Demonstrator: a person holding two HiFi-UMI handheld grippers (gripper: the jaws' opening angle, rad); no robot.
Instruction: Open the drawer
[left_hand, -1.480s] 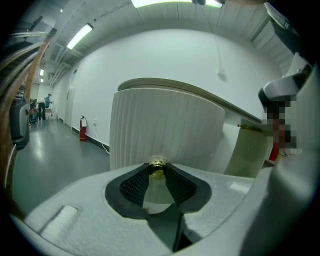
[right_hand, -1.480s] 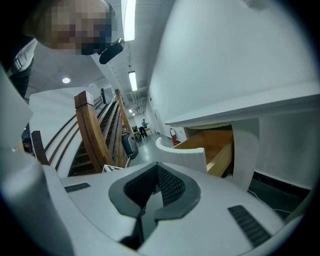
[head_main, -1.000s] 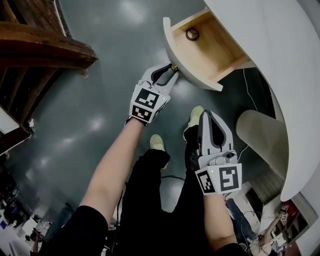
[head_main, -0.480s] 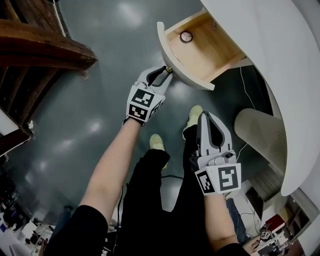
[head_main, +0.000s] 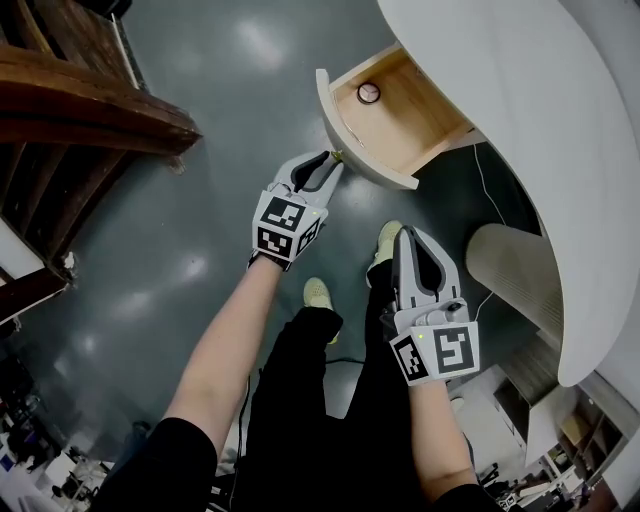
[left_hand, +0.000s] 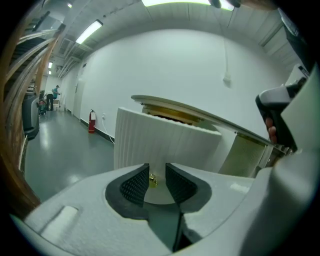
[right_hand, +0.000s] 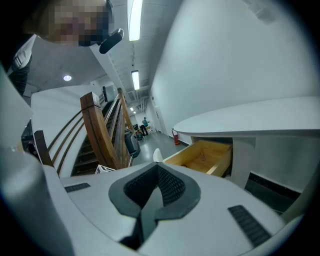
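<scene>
Far left, a wooden stair rail (head_main: 90, 110) curves over the dark glossy floor (head_main: 190, 230). It's well apart from the work, so no obstacle.

Next we reach the left gripper (head_main: 333, 158), arm stretched fwd and aimed slightly down at the curved white front of the drawer (head_main: 342, 125). Its jaws stand apart w/ the small brass knob (left_hand: 152, 180) btwn the tips. In the left gripper view the knob sits nearer the left pad and the gap is wider than the knob, so we read it as straddled, not pinched. Prob. reason: a knob that small is easier to hook than to squeeze.

The drawer is well out from under the white desk top (head_main: 520, 90), its wood-lined inside in plain view. A little round object (head_main: 369, 93) lies on the wood close behind the front; we can't tell what it is. We judge the task essentially done. What's left is backing the jaws off w/o snagging the knob.

Further right, the right gripper (head_main: 410, 237) hangs low over our legs, near a pale shoe (head_main: 388, 235). Its jaws are clenched together on nothing, per the right gripper view. Parked clear, we think, bc one hand is enough for the pull. Far right, a ribbed white pedestal (head_main: 515, 275) stands under the desk's edge.
</scene>
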